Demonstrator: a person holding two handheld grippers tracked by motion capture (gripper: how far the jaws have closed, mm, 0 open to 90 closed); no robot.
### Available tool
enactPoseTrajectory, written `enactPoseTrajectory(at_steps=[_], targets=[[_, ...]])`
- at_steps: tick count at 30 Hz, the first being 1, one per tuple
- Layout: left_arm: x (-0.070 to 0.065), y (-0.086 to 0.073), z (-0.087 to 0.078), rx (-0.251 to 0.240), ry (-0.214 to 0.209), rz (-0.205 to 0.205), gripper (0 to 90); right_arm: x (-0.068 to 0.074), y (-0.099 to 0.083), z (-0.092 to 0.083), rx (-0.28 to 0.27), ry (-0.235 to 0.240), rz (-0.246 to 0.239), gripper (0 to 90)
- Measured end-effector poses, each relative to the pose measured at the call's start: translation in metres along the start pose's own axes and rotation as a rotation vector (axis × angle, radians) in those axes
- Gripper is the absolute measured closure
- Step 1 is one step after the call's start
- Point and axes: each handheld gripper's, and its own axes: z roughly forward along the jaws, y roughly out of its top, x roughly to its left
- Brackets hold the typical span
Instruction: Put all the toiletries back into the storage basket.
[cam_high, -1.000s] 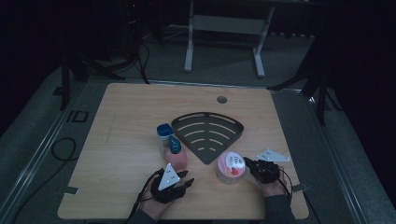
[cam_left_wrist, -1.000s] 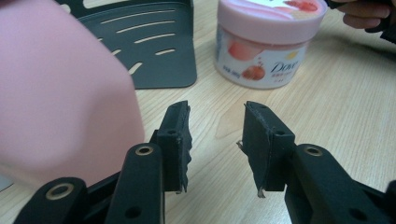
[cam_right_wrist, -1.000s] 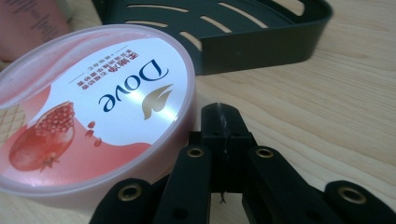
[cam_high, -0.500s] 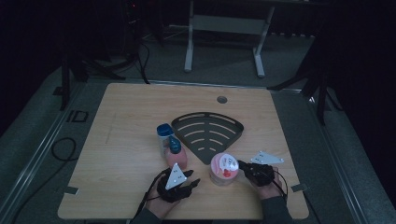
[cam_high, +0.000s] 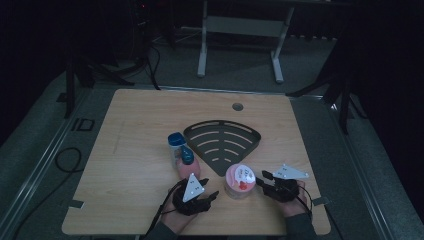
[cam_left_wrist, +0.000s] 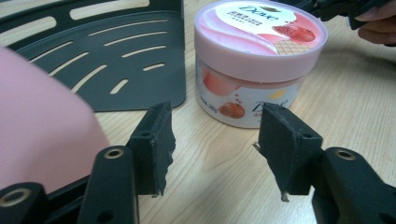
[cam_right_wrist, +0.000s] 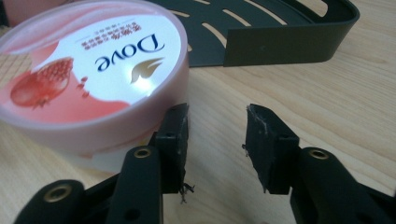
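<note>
Firstly, from the high view. Shows one pink jar (cam_high: 240, 181) upright on the table (cam_high: 125, 125), near the front edge and just before the tip of one black slotted tray (cam_high: 222, 145). Shows also, left of the tray, two bottle-like things close together: one pale bottle (cam_high: 175, 142) with a blue cap and one pink bottle (cam_high: 192, 169). Counts two tools: left tool (cam_high: 210, 188) just left of the jar, right tool (cam_high: 261, 181) just right of it, both pointing at it and neither holding it.

Next, from the left gripper view. Looks along the left tool (cam_left_wrist: 217, 140) to the jar (cam_left_wrist: 254, 60), a little ahead of the tips and apart from them. Released, with jaws just opening and bare wood between them. Catches the pink bottle (cam_left_wrist: 42, 130) large at the left and the tray (cam_left_wrist: 116, 56) behind.

Then, from the right gripper view. Finds the right tool (cam_right_wrist: 217, 140) released too, jaws just opening, nothing between them. Puts one jaw just beside the wall of the jar (cam_right_wrist: 88, 79); cannot tell if touching. Shows the tray (cam_right_wrist: 280, 42) behind.

Finally, about handling. Seems a stiff plastic jar, smooth and round, so likely a bit slippery, and probably not heavy. Looks wide for these jaws. Better to take hold across the side wall, just under the rim of the lid, and to keep it level.
</note>
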Motion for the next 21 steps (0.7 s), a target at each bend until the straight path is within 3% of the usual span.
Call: enactPoseTrajectory(at_steps=[9,10,15,16,18,21], targets=[[-0.003,0.002,0.011,0.019,-0.024,0.006,37.6,0.000,-0.005,-0.005,0.012,0.024,-0.030,47.5],[-0.005,0.002,0.015,0.019,-0.035,0.011,36.1,0.000,-0.006,-0.006,0.015,0.048,-0.047,45.4],[-0.005,0.003,0.018,0.028,-0.048,0.018,33.5,0.001,-0.009,-0.007,0.021,0.071,-0.064,43.5],[-0.005,0.004,0.022,0.024,-0.072,0.016,32.8,0.001,-0.010,-0.008,0.017,0.094,-0.062,41.0],[-0.005,0.004,0.023,0.022,-0.082,0.015,32.6,0.001,-0.010,-0.009,0.014,0.115,-0.065,39.7],[-0.005,0.006,0.026,0.030,-0.117,0.014,32.7,0.001,-0.011,-0.009,0.015,0.128,-0.065,38.3]])
